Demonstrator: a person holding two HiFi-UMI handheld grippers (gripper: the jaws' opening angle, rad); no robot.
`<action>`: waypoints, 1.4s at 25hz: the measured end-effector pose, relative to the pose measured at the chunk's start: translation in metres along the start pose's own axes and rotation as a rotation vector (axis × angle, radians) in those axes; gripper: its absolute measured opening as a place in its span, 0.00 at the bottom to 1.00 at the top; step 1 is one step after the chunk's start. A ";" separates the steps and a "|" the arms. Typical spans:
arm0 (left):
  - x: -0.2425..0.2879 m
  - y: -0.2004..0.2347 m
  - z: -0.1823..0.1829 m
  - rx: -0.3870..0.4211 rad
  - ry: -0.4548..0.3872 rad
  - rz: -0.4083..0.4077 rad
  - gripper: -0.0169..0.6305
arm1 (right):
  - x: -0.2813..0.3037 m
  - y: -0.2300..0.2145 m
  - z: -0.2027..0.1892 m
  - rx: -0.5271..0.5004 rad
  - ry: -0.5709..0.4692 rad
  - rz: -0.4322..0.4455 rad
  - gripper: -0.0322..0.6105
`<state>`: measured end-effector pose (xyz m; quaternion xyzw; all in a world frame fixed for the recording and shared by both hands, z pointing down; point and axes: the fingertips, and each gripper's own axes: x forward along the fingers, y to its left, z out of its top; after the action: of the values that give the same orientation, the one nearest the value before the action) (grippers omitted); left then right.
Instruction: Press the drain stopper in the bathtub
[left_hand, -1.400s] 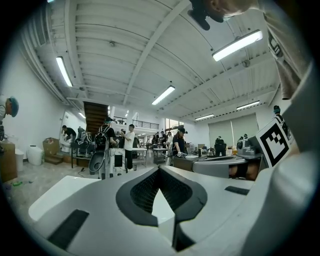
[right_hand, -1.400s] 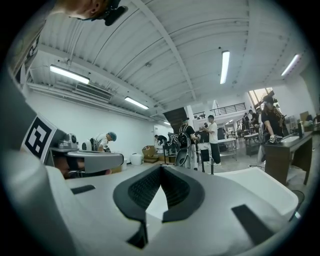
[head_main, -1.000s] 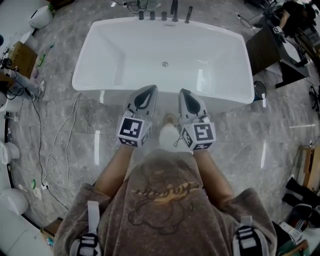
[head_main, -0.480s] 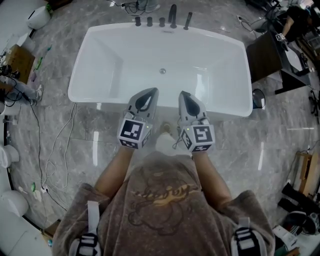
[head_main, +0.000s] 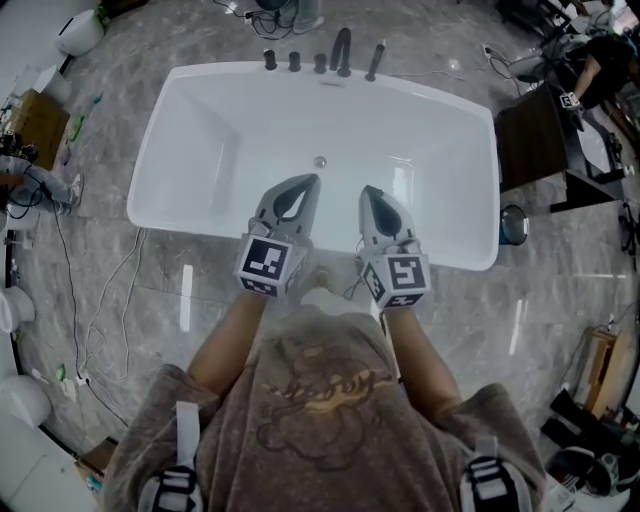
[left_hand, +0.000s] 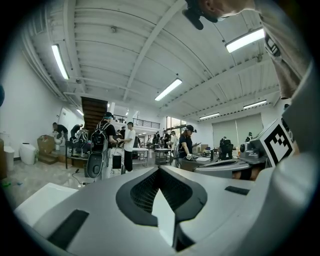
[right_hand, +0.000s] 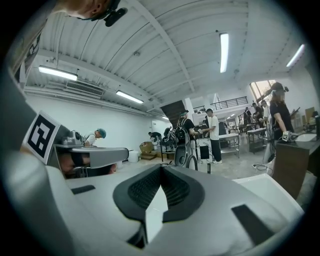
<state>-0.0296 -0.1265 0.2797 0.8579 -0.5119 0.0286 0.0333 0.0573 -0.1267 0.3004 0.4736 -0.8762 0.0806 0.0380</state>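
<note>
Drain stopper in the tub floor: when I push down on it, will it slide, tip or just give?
The drain stopper looks small, round and set into the bathtub floor, so it likely won't slide or tip, only sink straight down. It seems metallic, so probably rigid and perhaps slick under a closed tip.

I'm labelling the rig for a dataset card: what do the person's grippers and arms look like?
Both the left gripper and right gripper are light grey shells tapering to a point, each with a dark teardrop inset and a black-and-white marker cube. The person wears a brown short-sleeved T-shirt.
</note>
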 end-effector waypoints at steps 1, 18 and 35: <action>0.009 0.001 0.000 0.001 -0.002 0.005 0.03 | 0.006 -0.007 0.000 0.000 0.003 0.005 0.05; 0.069 0.035 -0.001 0.062 0.023 0.013 0.03 | 0.074 -0.035 0.000 0.028 0.028 0.095 0.05; 0.100 0.091 -0.016 0.050 0.013 -0.121 0.03 | 0.142 -0.030 -0.005 0.033 -0.010 0.017 0.05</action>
<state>-0.0627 -0.2556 0.3066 0.8878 -0.4578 0.0449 0.0170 0.0042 -0.2588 0.3292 0.4671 -0.8789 0.0931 0.0249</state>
